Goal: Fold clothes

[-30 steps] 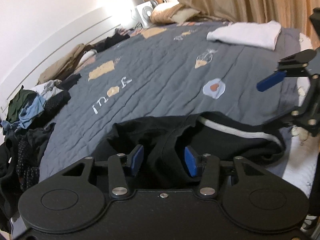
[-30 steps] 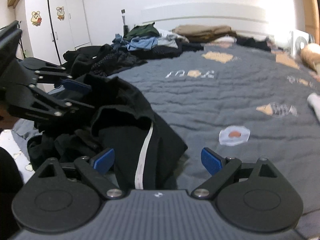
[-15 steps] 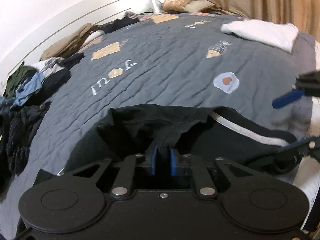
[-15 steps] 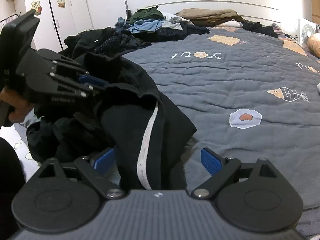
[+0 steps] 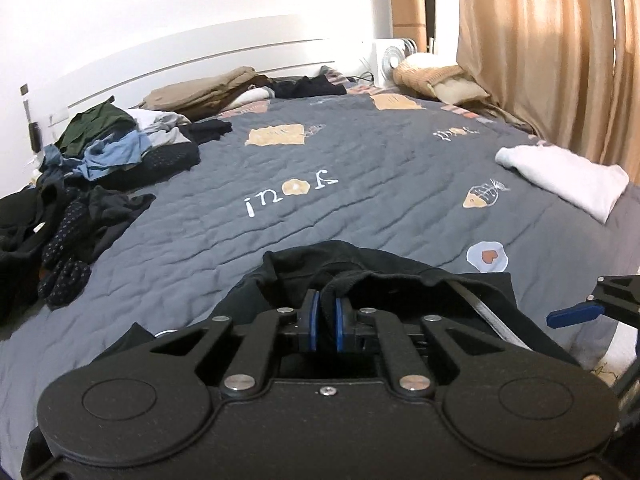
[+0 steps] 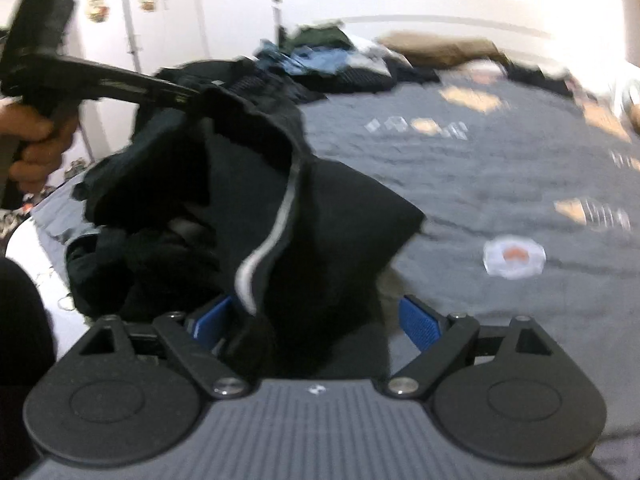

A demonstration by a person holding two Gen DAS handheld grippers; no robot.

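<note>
The left tongs (image 5: 327,322) are closing, blue pads pinching the black garment (image 5: 404,280) up off the grey bed (image 5: 280,248). The right tongs (image 6: 316,324) gape wide, cloth draped loosely between them.

Grey quilted bed (image 5: 320,216) under a black garment (image 5: 400,276), heaped clothes (image 5: 100,160), a folded white cloth (image 5: 568,176).

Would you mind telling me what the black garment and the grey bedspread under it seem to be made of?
Black garment: soft matte knit, probably cotton jersey; it drapes limply and bunches between the left gripper pads, with a pale stripe along a seam. Grey bedspread: quilted woven cloth, likely cotton or a blend; rippled stitch lines and sewn-on patches show. Fibre content cannot be confirmed.
</note>
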